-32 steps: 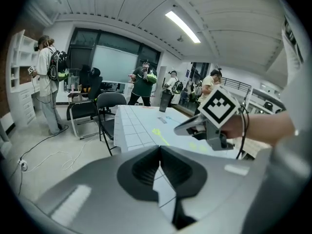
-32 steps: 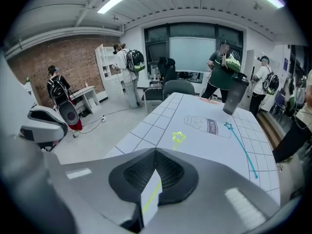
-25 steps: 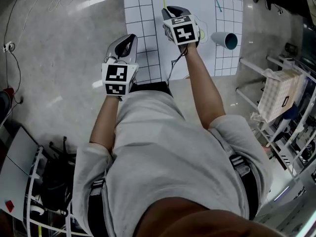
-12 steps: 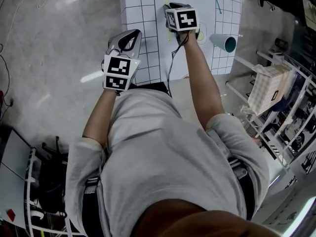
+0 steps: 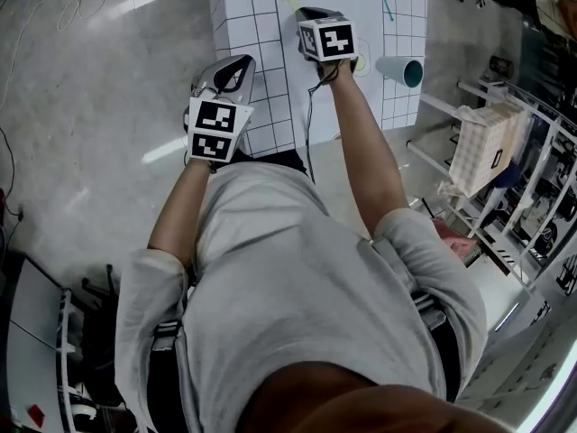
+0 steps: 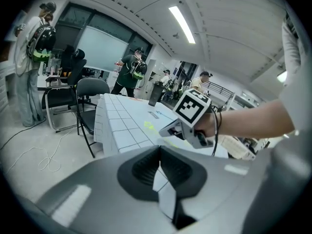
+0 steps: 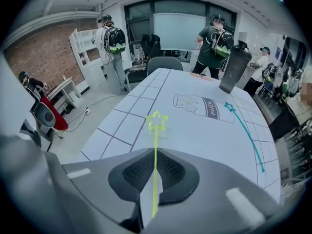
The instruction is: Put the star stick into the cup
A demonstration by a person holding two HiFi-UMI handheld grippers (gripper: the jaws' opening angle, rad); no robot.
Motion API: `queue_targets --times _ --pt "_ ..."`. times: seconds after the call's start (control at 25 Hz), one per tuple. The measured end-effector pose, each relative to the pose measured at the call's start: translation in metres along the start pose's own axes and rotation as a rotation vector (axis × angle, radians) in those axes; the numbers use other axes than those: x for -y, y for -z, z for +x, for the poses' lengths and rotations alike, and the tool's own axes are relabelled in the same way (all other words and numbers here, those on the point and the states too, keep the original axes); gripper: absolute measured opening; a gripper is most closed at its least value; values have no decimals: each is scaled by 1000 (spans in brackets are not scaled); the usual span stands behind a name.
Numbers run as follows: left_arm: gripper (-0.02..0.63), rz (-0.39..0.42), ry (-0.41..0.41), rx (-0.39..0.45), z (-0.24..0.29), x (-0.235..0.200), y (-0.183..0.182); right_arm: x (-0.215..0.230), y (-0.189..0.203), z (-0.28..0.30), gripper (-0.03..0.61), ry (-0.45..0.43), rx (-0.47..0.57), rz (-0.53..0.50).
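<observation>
My right gripper (image 7: 155,156) is clamped on the thin yellow-green plastic star stick (image 7: 156,136). Its jaws are pressed together on the plain end of the shaft, so the outline star juts out on the far side, over the white gridded table (image 7: 117,130). I judge this hold suits the job, since the free length can go into the cup star-first. Whether the star rests on the table or hangs clear of it I cannot tell.

My left gripper (image 6: 160,155) has its jaws together on nothing. It hangs by the table's near left edge, out of the way, probably in reserve.

The pale teal cup (image 5: 402,69) lies on its side to the right of my right gripper, apart from it, with its mouth turned right. It may need standing up, or the stick may have to slide in sideways. A second, teal star stick (image 7: 246,133) lies on the table's right side.

The only writing I can read is "milk", on the bottle drawing (image 7: 197,105) printed on the table.
</observation>
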State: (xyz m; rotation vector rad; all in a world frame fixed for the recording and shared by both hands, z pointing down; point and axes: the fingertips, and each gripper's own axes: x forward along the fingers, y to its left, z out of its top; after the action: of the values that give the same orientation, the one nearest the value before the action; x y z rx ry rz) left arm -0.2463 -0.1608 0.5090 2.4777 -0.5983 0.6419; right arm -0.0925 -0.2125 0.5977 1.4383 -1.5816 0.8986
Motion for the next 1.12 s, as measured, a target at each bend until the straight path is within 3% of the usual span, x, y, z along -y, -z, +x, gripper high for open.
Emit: queue_targets --times 0.52,1.12 --pt "3 82 83 65 17 45 -43 18 -38 -128 14 -66 502 260" --pt "3 96 117 89 60 157 -66 98 -13 -251 14 -112 845 317"
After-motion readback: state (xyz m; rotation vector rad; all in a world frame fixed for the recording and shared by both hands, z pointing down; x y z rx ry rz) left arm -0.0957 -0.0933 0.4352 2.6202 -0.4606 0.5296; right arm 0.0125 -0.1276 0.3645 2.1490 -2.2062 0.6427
